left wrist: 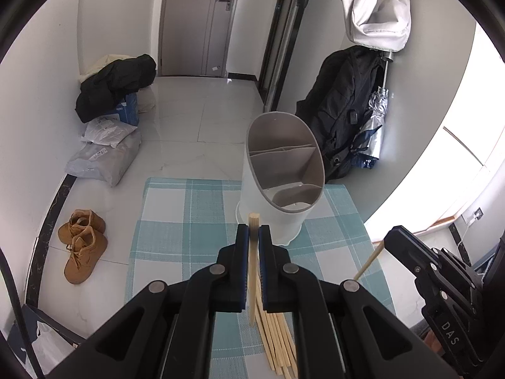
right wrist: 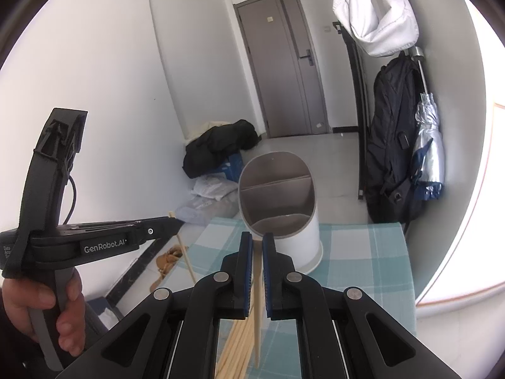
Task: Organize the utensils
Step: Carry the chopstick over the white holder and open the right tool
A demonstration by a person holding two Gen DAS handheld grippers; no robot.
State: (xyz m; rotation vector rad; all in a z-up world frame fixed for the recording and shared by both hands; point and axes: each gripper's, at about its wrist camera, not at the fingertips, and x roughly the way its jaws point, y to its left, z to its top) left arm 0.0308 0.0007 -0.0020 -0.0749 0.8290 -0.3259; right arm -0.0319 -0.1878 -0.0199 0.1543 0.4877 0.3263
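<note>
A white utensil holder (left wrist: pixel 281 189) with grey inner dividers stands on the blue checked cloth (left wrist: pixel 176 227); its compartments look bare. My left gripper (left wrist: pixel 253 229) is shut on upright wooden chopsticks (left wrist: pixel 254 219), just in front of the holder. My right gripper (right wrist: pixel 257 237) is shut on one chopstick (right wrist: pixel 257 309), which hangs down below the holder (right wrist: pixel 277 202). Several loose chopsticks (left wrist: pixel 277 344) lie on the cloth under both grippers and show as a chopstick pile (right wrist: pixel 235 347) in the right wrist view. Each view shows the other gripper: the right gripper (left wrist: pixel 391 237) and the left gripper (right wrist: pixel 173 221), held by a hand (right wrist: pixel 38 303).
Beyond the cloth's far edge the tiled floor (left wrist: pixel 189 120) drops away. Brown boots (left wrist: pixel 82 246), a dark jacket on bags (left wrist: pixel 113 91), and a black backpack (left wrist: pixel 344 107) with a silver umbrella (left wrist: pixel 374 126) stand around it. A grey door (right wrist: pixel 284 69) is at the back.
</note>
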